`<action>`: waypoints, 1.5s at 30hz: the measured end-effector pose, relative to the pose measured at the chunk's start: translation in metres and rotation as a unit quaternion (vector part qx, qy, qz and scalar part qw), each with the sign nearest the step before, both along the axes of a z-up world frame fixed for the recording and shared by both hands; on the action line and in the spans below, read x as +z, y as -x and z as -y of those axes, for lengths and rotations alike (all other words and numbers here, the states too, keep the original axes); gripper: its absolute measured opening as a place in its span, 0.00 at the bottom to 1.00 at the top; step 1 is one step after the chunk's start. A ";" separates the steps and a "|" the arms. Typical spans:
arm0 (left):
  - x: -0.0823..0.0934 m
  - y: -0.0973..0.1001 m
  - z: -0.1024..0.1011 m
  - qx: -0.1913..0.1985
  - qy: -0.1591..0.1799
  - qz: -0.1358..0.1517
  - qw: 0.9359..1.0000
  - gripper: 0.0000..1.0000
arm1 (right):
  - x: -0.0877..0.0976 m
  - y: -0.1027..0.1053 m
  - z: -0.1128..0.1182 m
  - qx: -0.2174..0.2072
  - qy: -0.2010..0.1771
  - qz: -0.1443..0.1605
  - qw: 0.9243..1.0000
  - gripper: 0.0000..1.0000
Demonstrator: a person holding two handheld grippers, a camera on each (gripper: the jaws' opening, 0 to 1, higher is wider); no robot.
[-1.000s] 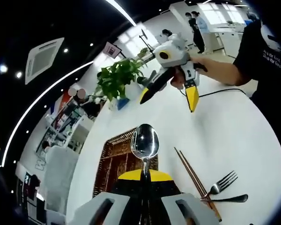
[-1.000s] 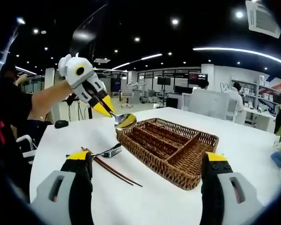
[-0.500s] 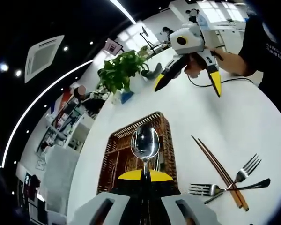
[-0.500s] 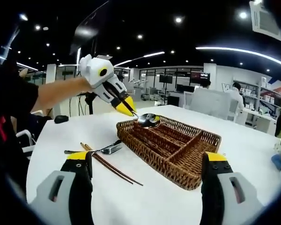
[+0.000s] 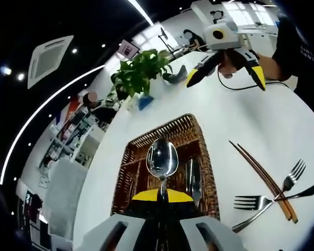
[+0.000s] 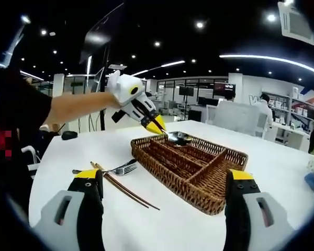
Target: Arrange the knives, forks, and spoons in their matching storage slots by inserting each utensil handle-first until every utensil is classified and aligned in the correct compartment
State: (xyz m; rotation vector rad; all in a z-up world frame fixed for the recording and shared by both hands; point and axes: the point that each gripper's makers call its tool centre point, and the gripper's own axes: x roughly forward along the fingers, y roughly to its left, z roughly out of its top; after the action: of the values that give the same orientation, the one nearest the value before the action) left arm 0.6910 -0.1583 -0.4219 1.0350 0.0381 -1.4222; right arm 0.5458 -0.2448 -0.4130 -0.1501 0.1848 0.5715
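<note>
Holding: left gripper (image 5: 158,201) clamps spoon (image 5: 162,159) over basket (image 5: 126,167).
Idle: right gripper (image 6: 165,180) parted, empty.
Remaining: forks (image 5: 261,198) on table (image 5: 246,125).

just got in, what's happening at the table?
A person is sorting cutlery into a wicker tray on a white table. The left gripper is shut on a spoon and holds it over the tray, bowl forward. The right gripper is open with nothing between its jaws. A knife is already in one compartment. Two forks and a pair of chopsticks lie on the table beside the tray.
</note>
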 end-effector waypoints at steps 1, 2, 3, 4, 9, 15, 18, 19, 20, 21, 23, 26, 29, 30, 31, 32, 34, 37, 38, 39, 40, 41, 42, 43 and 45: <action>0.000 -0.001 0.001 -0.001 0.000 -0.001 1.000 0.00 | -0.001 0.000 0.000 0.001 0.001 -0.001 1.000 0.99; -0.001 -0.003 0.002 -0.002 -0.001 0.000 1.000 0.00 | -0.001 0.000 -0.002 0.002 0.001 0.000 1.000 0.99; -0.001 -0.004 0.002 -0.002 -0.002 0.000 1.000 0.00 | -0.001 0.000 -0.003 0.003 0.000 -0.001 1.000 0.99; 0.000 -0.010 0.004 -0.002 -0.002 -0.002 1.000 0.00 | -0.001 0.001 -0.003 0.004 -0.001 -0.001 1.000 0.99; 0.007 -0.023 0.011 -0.003 0.003 -0.003 1.000 0.00 | 0.000 -0.001 -0.004 0.004 -0.003 0.001 1.000 0.99; 0.015 -0.042 0.020 -0.005 0.004 -0.002 1.000 0.00 | 0.001 -0.002 -0.001 0.000 -0.005 0.001 1.000 0.99; 0.020 -0.052 0.025 -0.005 0.005 0.002 1.000 0.00 | 0.003 -0.002 -0.001 0.001 -0.009 0.005 1.000 0.99; 0.022 -0.057 0.027 -0.003 0.005 0.001 1.000 0.00 | 0.004 -0.002 -0.002 0.001 -0.009 0.006 1.000 0.99; 0.023 -0.060 0.028 -0.002 0.006 0.001 1.000 0.00 | 0.004 -0.002 -0.002 0.001 -0.009 0.006 1.000 0.99; 0.024 -0.063 0.029 -0.002 0.006 0.001 1.000 0.00 | 0.004 -0.001 -0.003 0.002 -0.009 0.006 1.000 0.99; 0.025 -0.070 0.031 -0.002 0.005 0.000 1.000 0.00 | 0.005 -0.001 -0.004 0.003 -0.010 0.008 1.000 0.99; 0.023 -0.087 0.033 0.008 0.000 0.003 1.000 0.00 | 0.003 -0.001 -0.004 0.004 -0.010 0.007 1.000 0.99; 0.021 -0.097 0.034 0.010 -0.004 0.003 1.000 0.00 | 0.001 -0.001 -0.003 0.002 -0.010 0.005 1.000 0.99; 0.021 -0.103 0.035 0.014 -0.005 0.009 1.000 0.00 | 0.001 -0.001 -0.003 0.002 -0.011 0.005 1.000 0.99; 0.019 -0.106 0.036 0.016 -0.008 0.011 1.000 0.00 | 0.000 -0.001 -0.002 0.001 -0.010 0.004 1.000 0.99; 0.015 -0.109 0.037 0.011 -0.019 0.016 1.000 0.00 | -0.001 -0.001 -0.001 0.000 -0.009 0.003 1.000 0.99; 0.013 -0.114 0.040 0.015 -0.024 0.020 0.999 0.00 | -0.002 -0.002 0.000 -0.003 -0.009 0.003 1.000 0.99; 0.012 -0.119 0.046 0.014 -0.018 0.011 1.000 0.00 | -0.002 -0.002 0.001 -0.003 -0.009 0.003 1.000 0.99; 0.011 -0.121 0.048 0.014 -0.017 0.013 1.000 0.00 | -0.003 -0.003 0.001 -0.004 -0.009 0.002 1.000 0.99; 0.010 -0.122 0.051 0.014 -0.016 0.011 1.000 0.00 | -0.006 -0.003 0.001 -0.002 -0.007 -0.001 1.000 0.99; 0.008 -0.123 0.053 0.014 -0.016 0.008 1.000 0.00 | -0.008 -0.004 0.001 -0.003 -0.004 -0.003 1.000 0.99; 0.005 -0.123 0.055 0.014 -0.021 0.008 1.000 0.00 | -0.009 -0.005 0.002 -0.006 -0.002 -0.004 1.000 0.99; 0.003 -0.124 0.056 0.014 -0.023 0.010 1.000 0.00 | -0.010 -0.005 0.002 -0.006 -0.001 -0.005 1.000 0.99; 0.002 -0.124 0.057 0.013 -0.024 0.011 1.000 0.00 | -0.010 -0.005 0.002 -0.005 -0.001 -0.006 1.000 0.99; 0.003 -0.127 0.059 0.013 -0.024 0.013 1.000 0.00 | -0.010 -0.006 0.001 -0.004 -0.003 -0.006 1.000 0.99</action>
State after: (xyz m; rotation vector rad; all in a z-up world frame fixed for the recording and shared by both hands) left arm 0.8183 -0.2170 -0.4185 1.0892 0.0670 -1.3908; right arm 0.5514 -0.2453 -0.4230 -0.1400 0.1948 0.5651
